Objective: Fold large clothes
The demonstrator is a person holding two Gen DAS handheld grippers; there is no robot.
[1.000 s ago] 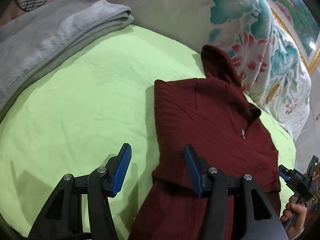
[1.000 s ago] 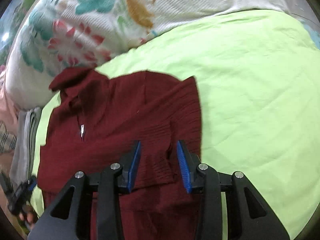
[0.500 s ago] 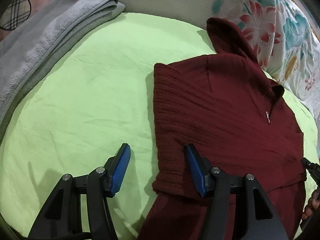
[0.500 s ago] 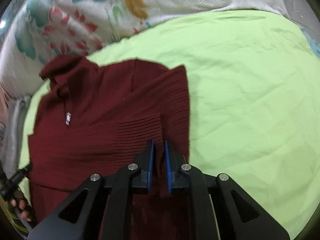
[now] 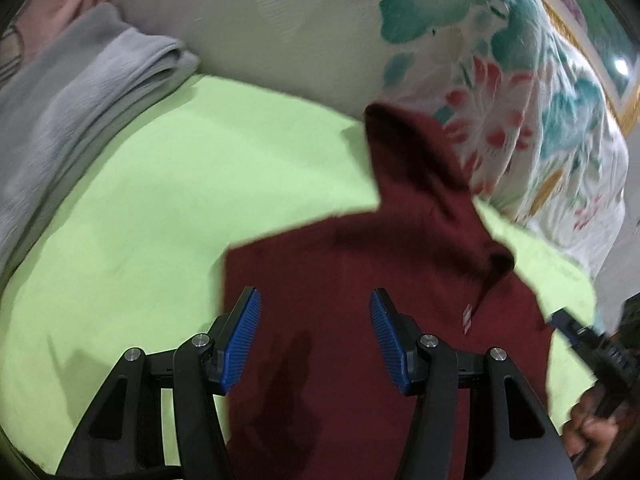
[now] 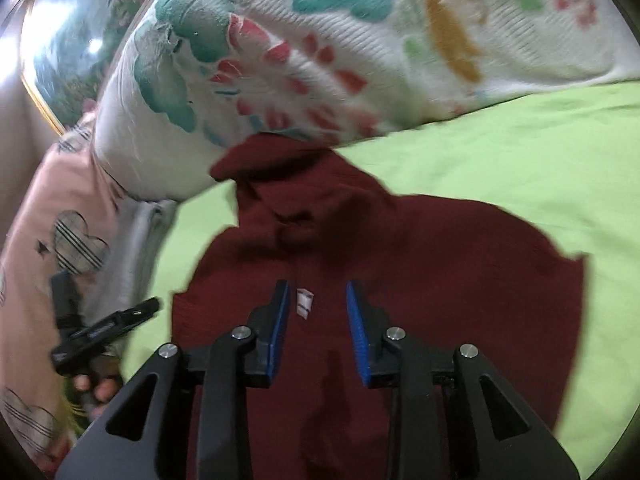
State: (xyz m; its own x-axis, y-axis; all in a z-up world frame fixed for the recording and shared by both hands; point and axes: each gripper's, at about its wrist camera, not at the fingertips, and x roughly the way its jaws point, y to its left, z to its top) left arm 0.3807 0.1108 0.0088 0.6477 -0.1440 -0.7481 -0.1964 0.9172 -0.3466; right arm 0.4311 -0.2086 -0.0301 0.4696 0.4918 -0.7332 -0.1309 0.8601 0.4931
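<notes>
A dark red knit sweater (image 5: 360, 280) lies partly folded on the green bedsheet (image 5: 160, 220), its collar toward the floral quilt. My left gripper (image 5: 316, 304) hovers open over the sweater's left part, with nothing between its blue pads. In the right wrist view the sweater (image 6: 460, 272) fills the middle. My right gripper (image 6: 316, 292) is above its chest, and the white zip tag (image 6: 304, 303) shows in the gap. Its jaws are opening and the pads press on nothing. Each view shows the other gripper at its edge: right gripper (image 5: 568, 326), left gripper (image 6: 136, 312), both hand-held.
A floral quilt (image 5: 500, 80) is bunched along the far side of the bed. A folded grey blanket (image 5: 80, 100) lies at the left, beside a pink pillow (image 6: 60, 208) with checked hearts. Bare green sheet (image 6: 520, 140) extends right of the sweater.
The right gripper, nearly shut on a sweater fold half a second ago, has let go, opened and moved toward the collar. The left gripper moved from the sweater's left edge to over its body.
</notes>
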